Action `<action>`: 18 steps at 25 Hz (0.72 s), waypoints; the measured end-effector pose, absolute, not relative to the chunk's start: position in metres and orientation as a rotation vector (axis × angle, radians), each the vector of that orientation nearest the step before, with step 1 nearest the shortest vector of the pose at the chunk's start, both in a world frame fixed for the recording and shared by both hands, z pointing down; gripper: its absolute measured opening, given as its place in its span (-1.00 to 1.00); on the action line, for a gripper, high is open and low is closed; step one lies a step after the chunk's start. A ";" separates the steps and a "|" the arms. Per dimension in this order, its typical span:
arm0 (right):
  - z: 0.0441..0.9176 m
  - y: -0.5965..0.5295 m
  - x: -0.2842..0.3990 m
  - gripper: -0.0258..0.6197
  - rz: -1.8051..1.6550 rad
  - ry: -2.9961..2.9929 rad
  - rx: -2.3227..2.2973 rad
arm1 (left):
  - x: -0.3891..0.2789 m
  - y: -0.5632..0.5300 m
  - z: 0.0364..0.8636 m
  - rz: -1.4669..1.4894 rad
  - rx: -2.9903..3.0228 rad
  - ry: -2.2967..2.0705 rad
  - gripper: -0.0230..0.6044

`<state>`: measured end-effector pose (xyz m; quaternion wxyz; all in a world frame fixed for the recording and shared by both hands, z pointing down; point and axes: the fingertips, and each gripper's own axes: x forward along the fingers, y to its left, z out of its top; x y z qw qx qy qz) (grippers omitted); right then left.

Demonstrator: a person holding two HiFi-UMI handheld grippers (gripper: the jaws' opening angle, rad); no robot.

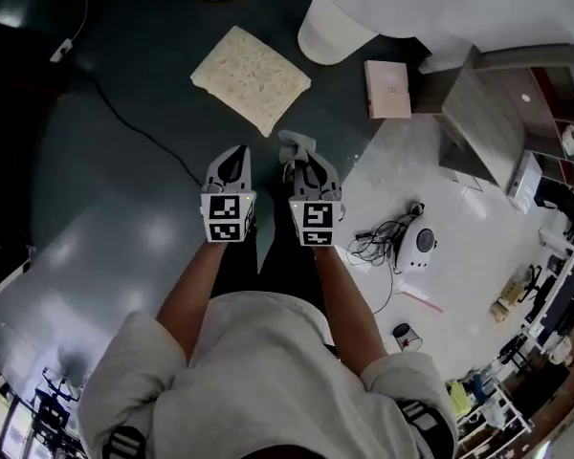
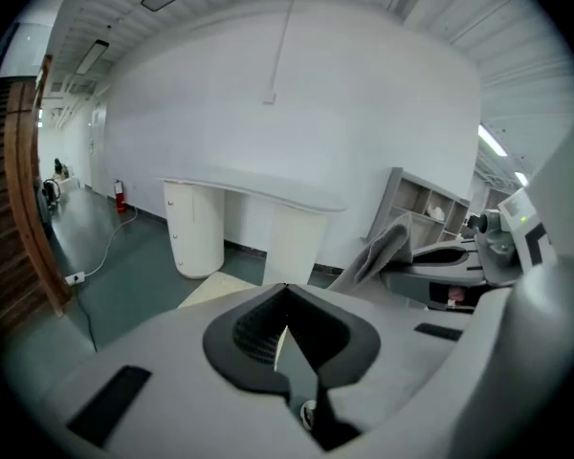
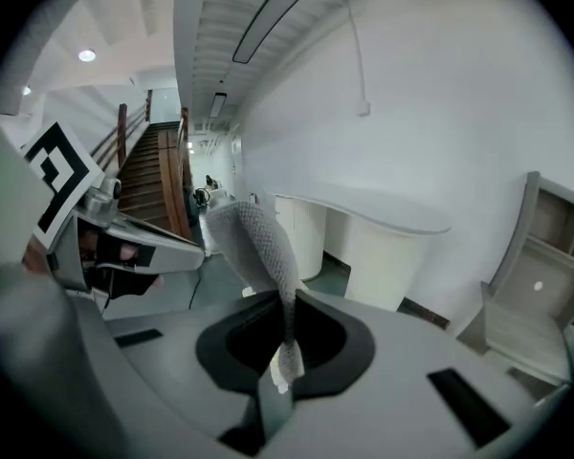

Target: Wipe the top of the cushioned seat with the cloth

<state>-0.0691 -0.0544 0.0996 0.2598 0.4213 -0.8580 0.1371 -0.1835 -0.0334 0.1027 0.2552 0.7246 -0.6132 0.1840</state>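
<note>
The cream cushioned seat (image 1: 251,76) lies on the dark floor ahead of me, and its near corner shows low in the left gripper view (image 2: 215,291). My right gripper (image 1: 302,164) is shut on a grey cloth (image 1: 297,145), which sticks up from between its jaws (image 3: 289,299) and curls left (image 3: 258,237). Beside it, my left gripper (image 1: 236,156) is held level, jaws together with nothing in them (image 2: 287,290). From the left gripper view the cloth (image 2: 378,251) shows at the right. Both grippers hover short of the seat, not touching it.
A white table on round white legs (image 1: 330,27) stands just beyond the seat. A pink box (image 1: 387,89) and a grey shelf unit (image 1: 483,113) are to the right. A black cable (image 1: 143,132) runs across the floor at left. A white device with tangled cords (image 1: 421,242) sits at right.
</note>
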 end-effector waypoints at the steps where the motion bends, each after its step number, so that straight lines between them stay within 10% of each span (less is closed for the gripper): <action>1: 0.088 -0.046 -0.069 -0.86 0.363 -2.318 1.177 | -0.180 -0.028 0.091 0.494 2.005 -1.642 -0.89; 18: -0.073 0.081 -0.047 -0.86 0.174 -2.412 1.379 | -0.135 0.084 -0.057 0.315 2.282 -1.642 -0.89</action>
